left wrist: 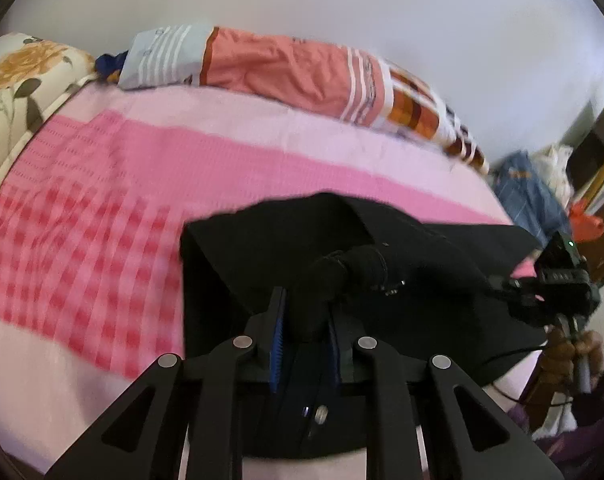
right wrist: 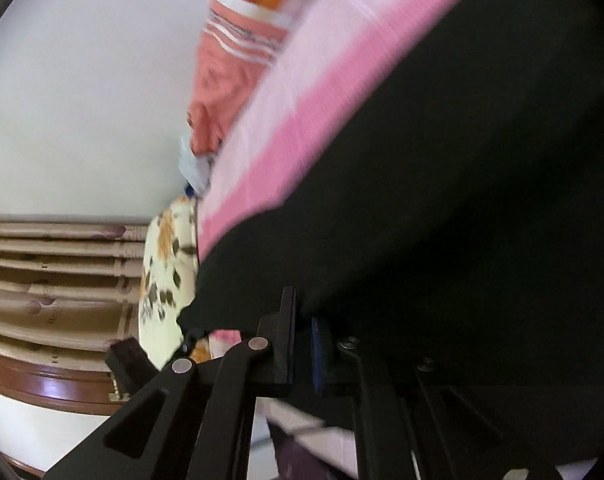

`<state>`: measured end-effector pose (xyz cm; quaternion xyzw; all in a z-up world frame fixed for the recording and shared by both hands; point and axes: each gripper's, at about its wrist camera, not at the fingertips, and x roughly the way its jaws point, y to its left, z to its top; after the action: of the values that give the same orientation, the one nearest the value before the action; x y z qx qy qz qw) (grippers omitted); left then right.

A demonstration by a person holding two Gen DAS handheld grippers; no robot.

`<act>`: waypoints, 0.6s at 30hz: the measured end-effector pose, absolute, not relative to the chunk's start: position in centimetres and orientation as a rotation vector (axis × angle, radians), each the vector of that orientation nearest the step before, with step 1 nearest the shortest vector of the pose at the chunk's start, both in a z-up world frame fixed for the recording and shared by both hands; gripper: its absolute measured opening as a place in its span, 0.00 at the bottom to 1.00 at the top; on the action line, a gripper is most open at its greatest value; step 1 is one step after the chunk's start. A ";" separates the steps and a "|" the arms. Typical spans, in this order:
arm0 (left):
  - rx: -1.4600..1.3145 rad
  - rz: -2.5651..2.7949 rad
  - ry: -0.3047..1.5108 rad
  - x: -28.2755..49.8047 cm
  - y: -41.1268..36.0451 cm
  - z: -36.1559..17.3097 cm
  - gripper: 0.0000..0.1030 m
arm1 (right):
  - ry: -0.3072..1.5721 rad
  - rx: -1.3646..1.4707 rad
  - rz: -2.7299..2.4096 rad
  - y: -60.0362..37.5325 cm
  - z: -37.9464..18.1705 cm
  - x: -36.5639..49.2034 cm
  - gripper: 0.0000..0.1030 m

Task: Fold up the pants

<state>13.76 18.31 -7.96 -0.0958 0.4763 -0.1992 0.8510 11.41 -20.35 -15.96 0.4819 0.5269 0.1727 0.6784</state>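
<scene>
The black pants (left wrist: pixel 422 264) lie on a pink bedspread (left wrist: pixel 142 184), with one part folded over into a flap. My left gripper (left wrist: pixel 306 320) is shut on a bunched roll of the black fabric near the front edge. Its blue pads (left wrist: pixel 277 332) press on either side of the roll. At the right of the left wrist view, a hand holds my right gripper (left wrist: pixel 500 282) at the pants' right edge. In the right wrist view the pants (right wrist: pixel 442 200) fill the right side, blurred. My right gripper (right wrist: pixel 304 330) is shut, with the black cloth's edge between its narrow jaws.
A long orange and white bolster (left wrist: pixel 286 68) lies along the white wall (left wrist: pixel 382 0). A floral pillow (left wrist: pixel 18 80) sits at the bed's head, by a wooden headboard (right wrist: pixel 54 280). Blue jeans and other clothes (left wrist: pixel 530 192) are piled beyond the bed's right end.
</scene>
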 end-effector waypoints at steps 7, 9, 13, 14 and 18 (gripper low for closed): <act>-0.130 -0.389 1.058 10.1 18.1 -10.1 0.19 | 1.312 1.085 0.404 -17.0 -19.6 7.1 0.04; -0.094 -0.383 1.059 9.3 17.5 -10.4 0.19 | 1.325 1.118 0.380 -17.2 -20.8 7.1 0.04; -0.099 -0.376 1.064 8.7 17.2 -10.9 0.19 | 1.242 1.170 0.441 -17.5 -20.0 7.5 0.06; -0.109 -0.376 1.063 8.6 17.2 -10.8 0.19 | 1.221 1.200 0.441 -18.0 -19.9 7.6 0.07; -0.125 -0.375 1.036 8.4 17.3 -9.4 0.19 | 1.108 1.300 0.329 -22.6 -20.4 7.3 0.18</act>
<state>8.35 17.30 -9.39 -0.0592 0.4919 -0.1782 0.8502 7.34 -22.61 -20.37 0.5712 0.4868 0.1447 0.6448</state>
